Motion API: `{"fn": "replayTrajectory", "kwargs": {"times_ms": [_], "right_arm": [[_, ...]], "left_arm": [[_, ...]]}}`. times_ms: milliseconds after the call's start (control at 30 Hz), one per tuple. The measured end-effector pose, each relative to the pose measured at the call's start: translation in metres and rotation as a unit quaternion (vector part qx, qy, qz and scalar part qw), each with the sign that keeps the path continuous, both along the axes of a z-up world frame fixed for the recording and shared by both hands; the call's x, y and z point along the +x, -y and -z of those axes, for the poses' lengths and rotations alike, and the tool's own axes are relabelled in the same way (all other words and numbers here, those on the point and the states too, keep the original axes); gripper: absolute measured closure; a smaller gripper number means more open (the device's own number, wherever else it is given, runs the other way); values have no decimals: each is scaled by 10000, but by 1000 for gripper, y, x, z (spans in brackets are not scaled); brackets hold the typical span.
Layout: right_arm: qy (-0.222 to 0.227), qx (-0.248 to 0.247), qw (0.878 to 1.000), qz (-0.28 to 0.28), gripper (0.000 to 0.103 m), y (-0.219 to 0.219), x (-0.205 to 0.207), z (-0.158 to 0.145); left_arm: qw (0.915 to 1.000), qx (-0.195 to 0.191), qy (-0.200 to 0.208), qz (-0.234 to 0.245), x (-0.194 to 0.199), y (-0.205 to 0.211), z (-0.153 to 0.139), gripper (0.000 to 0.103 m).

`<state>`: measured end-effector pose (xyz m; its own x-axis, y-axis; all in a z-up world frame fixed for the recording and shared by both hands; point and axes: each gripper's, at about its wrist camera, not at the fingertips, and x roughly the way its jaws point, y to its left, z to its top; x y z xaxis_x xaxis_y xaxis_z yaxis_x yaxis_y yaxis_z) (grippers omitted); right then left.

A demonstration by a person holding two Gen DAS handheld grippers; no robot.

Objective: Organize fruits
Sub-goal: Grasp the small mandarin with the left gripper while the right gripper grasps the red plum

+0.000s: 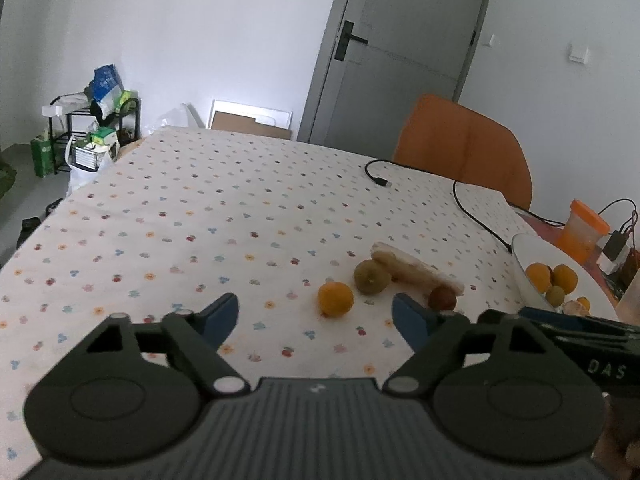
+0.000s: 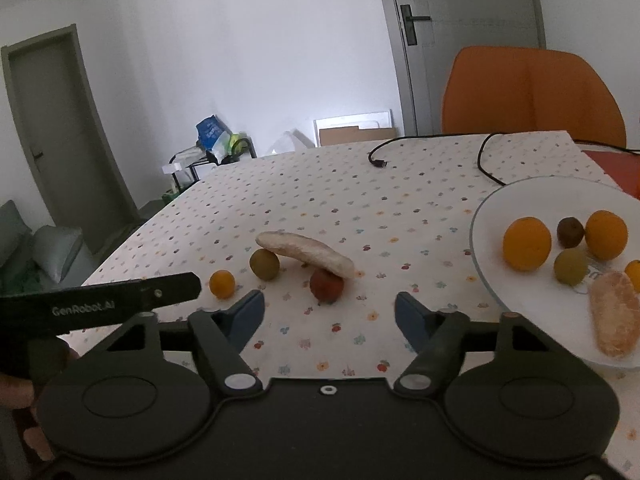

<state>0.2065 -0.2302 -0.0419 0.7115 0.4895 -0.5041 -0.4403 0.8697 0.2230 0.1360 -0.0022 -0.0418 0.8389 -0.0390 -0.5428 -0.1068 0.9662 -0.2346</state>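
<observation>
Dotted tablecloth (image 2: pixel 360 208), red fruit (image 2: pixel 326 285) just beyond gaping right tongs (image 2: pixel 329 316)

Premises present as a lived-in home, dining area. Evidence: a table under a floral-print tablecloth (image 1: pixel 208 216), an orange chair (image 1: pixel 464 144) drawn up at its far side, plain white walls and grey interior doors (image 1: pixel 404 40) with lever handles. A black wire rack (image 1: pixel 80 128) in the corner carries household packets and bags. Grey sofa cushions (image 2: pixel 48 252) sit beyond the table edge. A white plate (image 2: pixel 520 196) of fruit and a loose black charging cable (image 1: pixel 472 204) lie on the table.
</observation>
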Motion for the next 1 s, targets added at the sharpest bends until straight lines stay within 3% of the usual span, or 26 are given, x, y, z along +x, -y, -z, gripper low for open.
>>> {"fn": "replayTrajectory", "kwargs": {"times_ms": [100,333,600,733,833,1000], "right_arm": [[-50,-42,10000,-22,42,-3,6,1],[-166,-82,9998,-29,44,-8,17,6],[-289,-137,9994,-96,46,-14,29,9],[-352,-155,9992,-126,50,-18,35,12],[-364,-168,9991,-144,53,-22,39,13],[-329,-188,9991,-169,61,-26,42,16]], "left_arm": [[10000,-22,-34,16,6,2,3,29],[9999,-21,-147,51,19,6,10,45],[9999,-69,-134,13,29,7,12,52],[9997,-139,-215,19,34,7,17,73],[9997,-138,-203,4,34,8,18,81],[9996,-147,-234,-47,31,6,17,81]]}}
